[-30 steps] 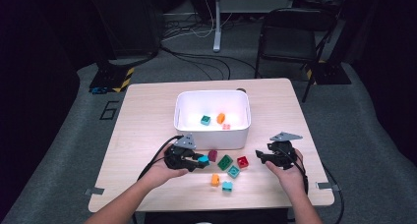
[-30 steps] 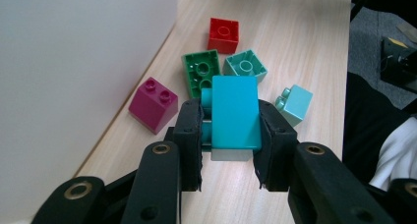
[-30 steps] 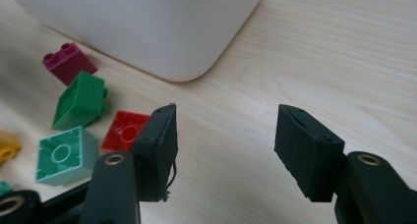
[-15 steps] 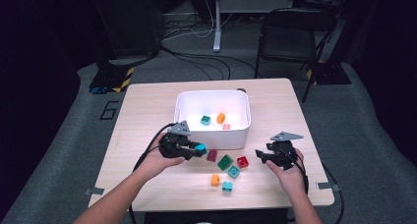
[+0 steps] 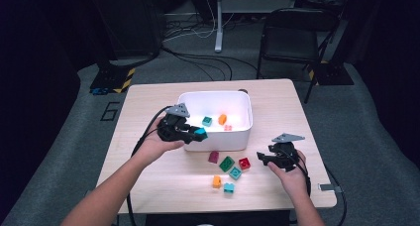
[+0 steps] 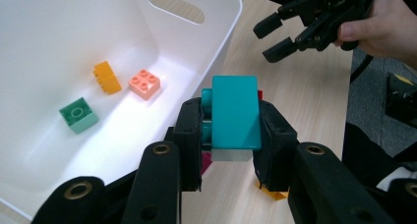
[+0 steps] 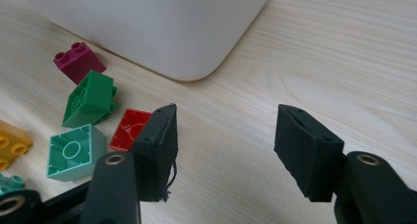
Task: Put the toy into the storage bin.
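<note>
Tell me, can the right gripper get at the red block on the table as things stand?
Probably yes. The right gripper has its jaws open with nothing between them, and the red block lies on bare table beside its left jaw, though the green block sits close behind it.

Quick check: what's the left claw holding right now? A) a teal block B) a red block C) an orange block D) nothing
A: the left claw is shut on a teal block, its pads pressed to both sides, at the rim of the white bin; the high view shows the same teal block at the bin's near left edge.
</note>
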Demonstrator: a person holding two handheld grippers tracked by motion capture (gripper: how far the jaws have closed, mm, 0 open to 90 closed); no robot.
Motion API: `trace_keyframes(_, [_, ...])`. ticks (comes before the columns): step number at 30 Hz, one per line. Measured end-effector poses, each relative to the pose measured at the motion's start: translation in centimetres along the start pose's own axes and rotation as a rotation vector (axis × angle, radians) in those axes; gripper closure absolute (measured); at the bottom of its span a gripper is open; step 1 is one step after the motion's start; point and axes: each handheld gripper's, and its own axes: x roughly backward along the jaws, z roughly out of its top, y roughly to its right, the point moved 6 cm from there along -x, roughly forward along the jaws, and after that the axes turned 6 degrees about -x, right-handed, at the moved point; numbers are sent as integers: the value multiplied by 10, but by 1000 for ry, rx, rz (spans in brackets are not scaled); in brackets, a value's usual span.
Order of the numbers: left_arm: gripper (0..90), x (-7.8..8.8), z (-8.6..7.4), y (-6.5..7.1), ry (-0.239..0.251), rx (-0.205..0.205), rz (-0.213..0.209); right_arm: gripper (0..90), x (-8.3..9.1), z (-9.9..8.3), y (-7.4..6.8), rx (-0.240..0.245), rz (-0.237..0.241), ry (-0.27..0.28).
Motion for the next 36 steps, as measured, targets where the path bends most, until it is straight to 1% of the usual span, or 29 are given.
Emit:
trace_keyframes(4, [672,-1,8,-7,-11,-6,7,409,0,0,0,2,-2,-1])
trace_keyframes(5, [672,-2,10,-8,-14,-3,7,410,0,0,0,1,-1,-1])
trace_keyframes(6, [672,-2,12,-11,-18,-9,6,411,0,0,1,2,-2,-2])
trace_keyframes(8, [672,-5,16,-14,-15,-7,8,415,0,-1,1,12,-3,-3])
trace_keyframes(9, [672,-6,18,-15,-16,-7,2,416,0,-1,1,15,-3,-4])
trace_keyframes(12, [672,-12,25,-21,-23,-19,6,417,-1,-1,2,18,-4,-5])
trace_keyframes(14, [672,-16,29,-25,-28,-19,14,417,-1,-1,2,19,-5,-5])
trace_keyframes(15, [672,-16,29,-25,-28,-19,14,417,-1,-1,2,19,-5,-5])
trace_keyframes(16, [672,-20,33,-29,-34,-24,14,418,-1,-1,2,20,-5,-4])
trace_keyframes(18, [672,-25,37,-34,-33,-23,20,419,-1,-1,2,21,-4,-4])
trace_keyframes(19, [672,-25,37,-34,-33,-23,20,419,-1,-1,2,21,-4,-4])
trace_keyframes(20, [672,-30,40,-38,-32,-23,23,428,-1,-1,2,20,-6,-3])
trace_keyframes(21, [672,-30,40,-38,-32,-23,23,431,-1,-1,2,22,-7,-2])
trace_keyframes(22, [672,-34,43,-42,-27,-18,28,438,-1,-1,2,22,-8,0])
trace_keyframes(24, [672,-39,45,-47,-27,-11,25,444,-1,-1,3,24,-12,5])
trace_keyframes(25, [672,-39,45,-47,-27,-11,25,444,-1,-1,3,24,-12,5])
trace_keyframes(26, [672,-44,47,-51,-30,-14,32,452,0,0,3,26,-15,14])
trace_keyframes(29, [672,-50,49,-57,-30,-10,36,453,0,1,3,22,-12,21])
trace_keyframes(32, [672,-55,52,-62,-32,-14,45,451,0,1,3,19,-15,25])
trace_keyframes(36, [672,-64,54,-69,-21,-8,45,448,0,1,3,18,-12,25])
